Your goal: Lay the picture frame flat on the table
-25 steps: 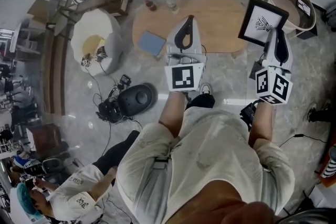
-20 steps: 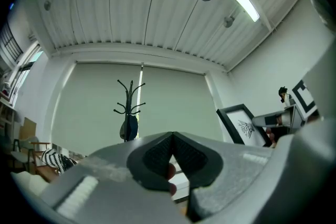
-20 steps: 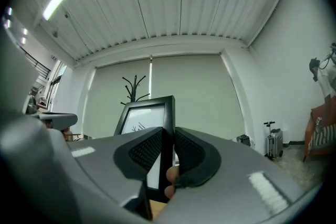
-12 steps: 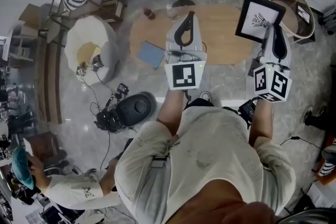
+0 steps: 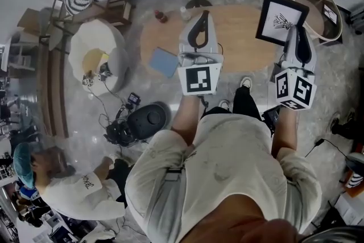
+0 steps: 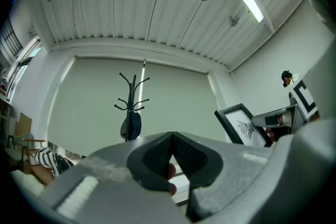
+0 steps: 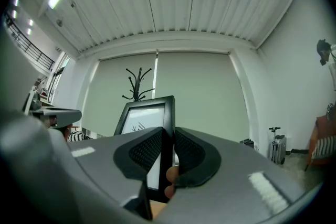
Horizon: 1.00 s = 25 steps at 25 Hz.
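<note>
Since 1 second ago, the bystander (image 5: 60, 188) at the lower left has drawn in from a stretched-out sit to a crouch. That has no bearing on the job.

The wooden table (image 5: 239, 42) sits a little differently in the head view, and a leg and shoe (image 5: 244, 88) of the person holding the grippers now show below its near edge. I read that as a step toward the table.

A blue pad (image 5: 164, 61) lies at the table's left end, and 2 small bottles (image 5: 162, 15) stand by the far left rim.

The left gripper (image 5: 202, 14) hangs over the middle of the table. Its pads are together and nothing is between them.

The right gripper (image 5: 297, 32) is at the table's right end, clamped on the picture frame (image 5: 282, 19). Its own view shows the 2 pads pressing the frame's right-hand side bar. The frame is in the air and tilted, with its print facing the head camera. It overlaps the table's right end and does not rest on the table.

In my judgement the carry is nearly over but the laying down has not begun. The bare wood at the right end looks free for the frame, and the pad is well apart. The next move calls for lowering the frame and tipping it flat before letting go.
</note>
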Motion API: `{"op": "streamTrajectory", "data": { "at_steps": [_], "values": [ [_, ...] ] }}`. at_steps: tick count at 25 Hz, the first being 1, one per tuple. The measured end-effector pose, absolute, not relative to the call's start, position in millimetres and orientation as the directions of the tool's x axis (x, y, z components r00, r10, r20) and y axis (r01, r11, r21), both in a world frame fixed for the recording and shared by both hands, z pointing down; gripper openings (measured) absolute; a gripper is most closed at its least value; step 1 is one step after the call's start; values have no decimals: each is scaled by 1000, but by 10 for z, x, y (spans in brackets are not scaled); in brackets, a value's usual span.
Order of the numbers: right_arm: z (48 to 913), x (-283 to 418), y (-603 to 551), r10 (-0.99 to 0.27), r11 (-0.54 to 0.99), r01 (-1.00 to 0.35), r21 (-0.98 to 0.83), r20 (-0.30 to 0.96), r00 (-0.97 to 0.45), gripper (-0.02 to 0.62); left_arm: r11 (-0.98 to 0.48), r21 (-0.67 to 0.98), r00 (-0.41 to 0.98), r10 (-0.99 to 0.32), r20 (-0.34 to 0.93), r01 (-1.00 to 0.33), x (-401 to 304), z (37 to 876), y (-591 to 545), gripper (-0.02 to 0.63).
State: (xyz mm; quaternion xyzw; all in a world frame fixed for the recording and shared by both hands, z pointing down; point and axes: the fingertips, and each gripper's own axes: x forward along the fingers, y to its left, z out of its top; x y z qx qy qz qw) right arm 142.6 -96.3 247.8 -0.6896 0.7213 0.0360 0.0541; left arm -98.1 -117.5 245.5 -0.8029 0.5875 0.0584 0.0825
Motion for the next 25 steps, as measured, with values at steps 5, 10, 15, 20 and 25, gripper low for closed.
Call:
{"op": "streamTrajectory", "data": {
  "at_steps": [5,10,15,20,25],
  "values": [
    [2539,1529,-1066,-991,41,-999,-16,-127,-39,75,-303,-63,309,-928,-206,-951,-863,2475,-1315,5],
    [2597,1752,-1343,-993,37,-999,-32,-118,-33,75,-302,-56,307,-933,-188,-952,-675,2542,-1619,5],
    [2698,2001,-1740,-994,47,-998,-50,-101,-42,75,-296,-76,304,-937,-171,-952,-403,2598,-1978,5],
    [2703,2204,-2218,-993,69,-995,-72,-96,-62,75,-281,-93,293,-942,-162,-955,-151,2556,-2376,5],
    [2701,2366,-2653,-993,88,-992,-95,-92,-79,75,-258,-108,273,-948,-161,-960,11,2504,-2756,5]
  ]
}}
